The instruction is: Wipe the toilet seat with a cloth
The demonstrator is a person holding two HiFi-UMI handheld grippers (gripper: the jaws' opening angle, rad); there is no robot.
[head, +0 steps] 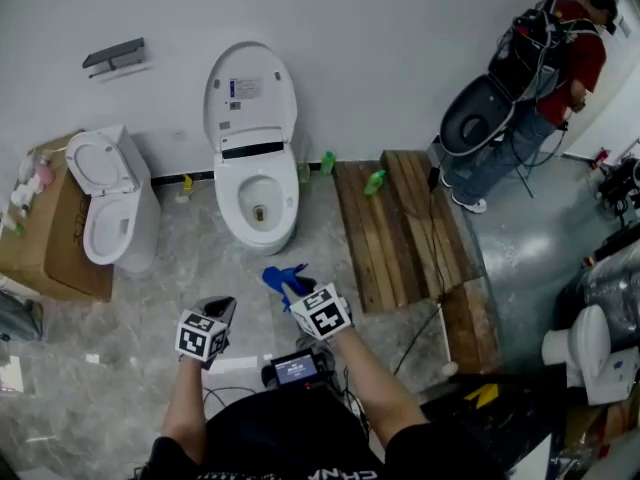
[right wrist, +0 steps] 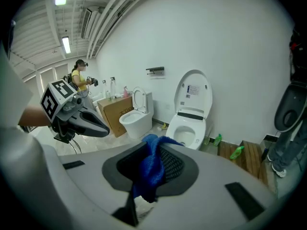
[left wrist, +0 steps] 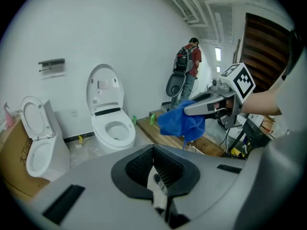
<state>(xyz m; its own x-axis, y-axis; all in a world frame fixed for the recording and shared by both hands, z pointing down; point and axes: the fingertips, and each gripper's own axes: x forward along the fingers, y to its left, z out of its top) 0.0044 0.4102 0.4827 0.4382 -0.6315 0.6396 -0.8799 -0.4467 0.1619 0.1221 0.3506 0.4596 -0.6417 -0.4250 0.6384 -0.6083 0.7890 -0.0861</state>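
A white toilet with its lid up stands against the far wall; its seat (head: 229, 203) rings the open bowl. The same seat (left wrist: 103, 134) (right wrist: 178, 130) shows in both gripper views. My right gripper (head: 290, 286) hovers over the floor in front of this toilet, shut on a blue cloth (head: 283, 278) that hangs from its jaws (right wrist: 149, 169). From the left gripper view the cloth (left wrist: 181, 122) droops below the right gripper (left wrist: 189, 110). My left gripper (head: 226, 308) is beside it on the left, shut with nothing held (left wrist: 154, 169) (right wrist: 106, 131).
A second white toilet (head: 105, 203) and a cardboard box (head: 55, 253) stand at the left. A wooden pallet (head: 395, 228) with green bottles (head: 374, 181) lies right of the toilet. A person (head: 540, 78) stands at the back right. Cables and a small screen device (head: 296, 370) lie near my feet.
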